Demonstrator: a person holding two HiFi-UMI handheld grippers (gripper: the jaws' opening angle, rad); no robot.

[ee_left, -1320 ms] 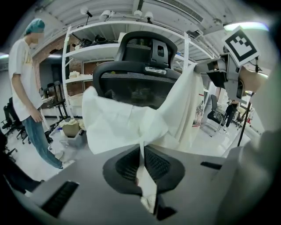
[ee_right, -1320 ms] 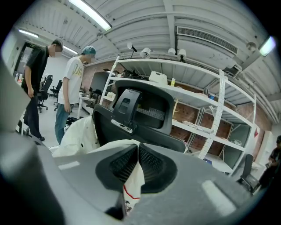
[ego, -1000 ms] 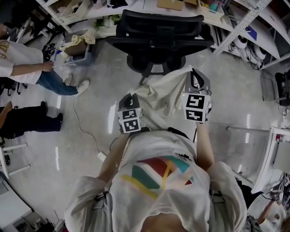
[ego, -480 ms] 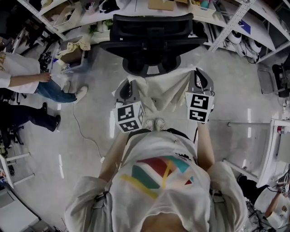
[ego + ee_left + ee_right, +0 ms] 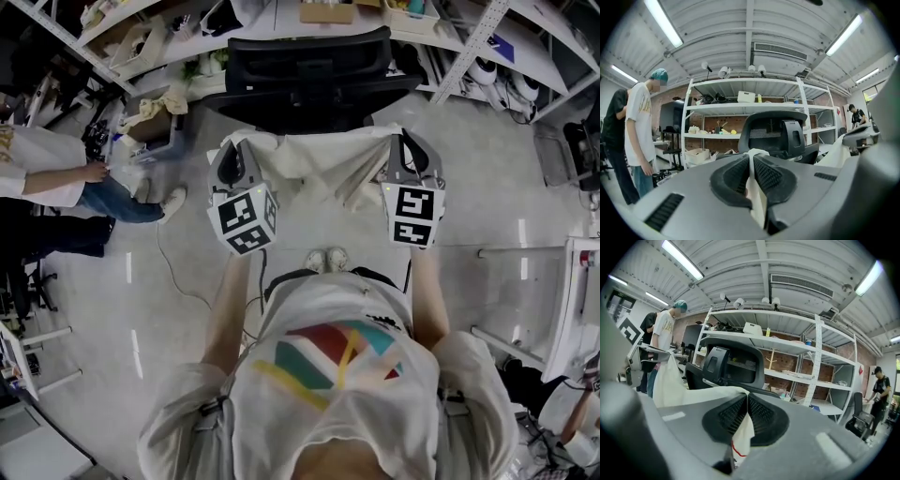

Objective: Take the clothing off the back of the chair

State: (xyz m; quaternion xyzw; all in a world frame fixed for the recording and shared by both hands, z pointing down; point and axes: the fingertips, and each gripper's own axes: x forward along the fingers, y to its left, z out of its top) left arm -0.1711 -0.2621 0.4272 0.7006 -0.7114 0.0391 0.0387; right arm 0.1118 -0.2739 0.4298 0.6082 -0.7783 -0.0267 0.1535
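A cream-white garment hangs spread between my two grippers, in front of the black office chair and clear of its back. My left gripper is shut on the garment's left top corner; white cloth is pinched between its ribbed pads. At the other top corner my right gripper is shut too, with cloth and a red thread showing between its pads. The chair stands just beyond the jaws in the left gripper view. Its back also shows in the right gripper view.
White shelving with boxes runs behind the chair. A person in a white shirt stands at the left. A cable trails across the floor on the left. A white frame stands at the right. My own feet show below the garment.
My left gripper rose and moved leftward with its corner of the garment, which is now spread flat and level between both grippers. The right gripper lifted only slightly.
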